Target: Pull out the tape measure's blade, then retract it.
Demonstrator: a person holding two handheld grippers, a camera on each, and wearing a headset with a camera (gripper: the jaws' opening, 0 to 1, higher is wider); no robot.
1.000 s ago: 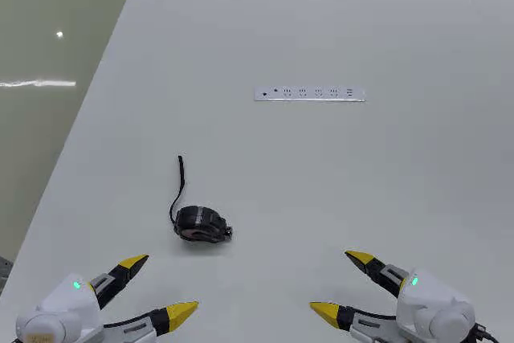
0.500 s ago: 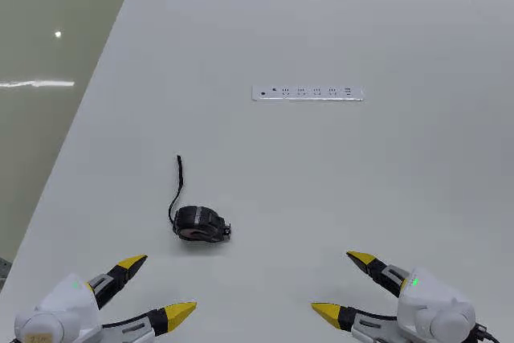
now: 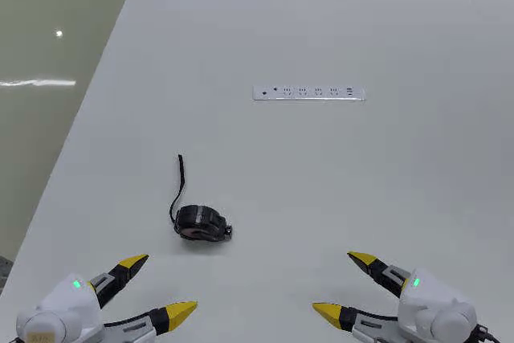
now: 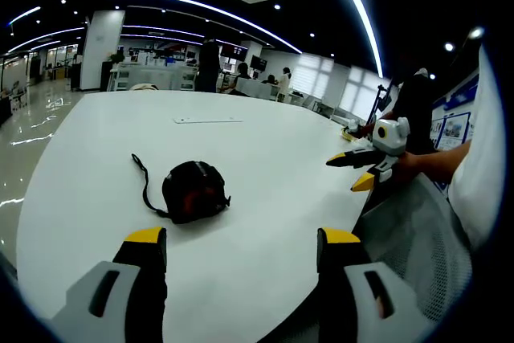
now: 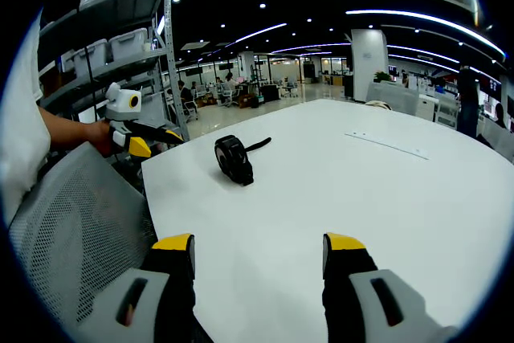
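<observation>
In the head view, the white table (image 3: 321, 174) carries the tape measure (image 3: 201, 224) on its near left part. Its black strap (image 3: 177, 190) trails off toward the far side. A white power strip (image 3: 309, 93) lies farther off, near the middle of the table and well apart from the tape measure. The left gripper (image 3: 158, 287) hangs at the near left with its jaws spread wide and nothing between them. The right gripper (image 3: 345, 284) at the near right is spread and empty too. The tape measure sits just beyond the left gripper, apart from it.

In the left gripper view, the left gripper (image 4: 242, 238) has its yellow-tipped jaws wide apart with bare table between them. The tape measure (image 4: 195, 190) lies ahead, a little left of centre, with the strap (image 4: 144, 182) on its left. At the right a hand (image 4: 411, 163) holds the right gripper (image 4: 373, 154), jaws parted. The power strip (image 4: 207, 120) lies far off.

In the right gripper view, the right gripper (image 5: 259, 245) is also wide apart and grips nothing. The tape measure (image 5: 234, 158) rests ahead and to the left, near the table's edge. Beyond it at the far left is the left gripper (image 5: 157, 142), jaws parted. The power strip (image 5: 385, 144) lies off to the right.
</observation>
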